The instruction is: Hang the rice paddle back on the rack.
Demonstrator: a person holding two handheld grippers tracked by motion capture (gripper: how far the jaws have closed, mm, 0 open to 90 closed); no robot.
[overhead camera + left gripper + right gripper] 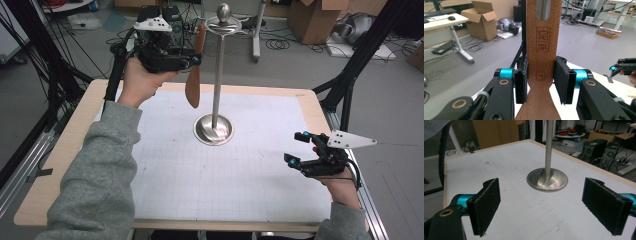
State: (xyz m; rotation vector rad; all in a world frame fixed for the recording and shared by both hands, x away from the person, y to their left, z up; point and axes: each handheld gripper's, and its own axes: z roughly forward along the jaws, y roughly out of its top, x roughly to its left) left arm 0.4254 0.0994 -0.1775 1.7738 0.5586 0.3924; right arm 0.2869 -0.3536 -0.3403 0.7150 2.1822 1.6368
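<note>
Clamping the wooden spatula (pixel 541 75), the left hand-held gripper (pixel 541 80) grips its handle.

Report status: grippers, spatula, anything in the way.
Left gripper shut on spatula at the stand. Right gripper open, apart. Nothing in the way.

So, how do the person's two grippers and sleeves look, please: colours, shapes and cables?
Both sleeves are grey knit fabric. The left gripper and the right gripper are black, with bright blue cylinders beside their jaws and brass-coloured rivets on the linkages. Each carries a grey three-cornered plate marked with dark dots. The pads are flat, black and rectangular. A black cable trails from the left gripper.
</note>
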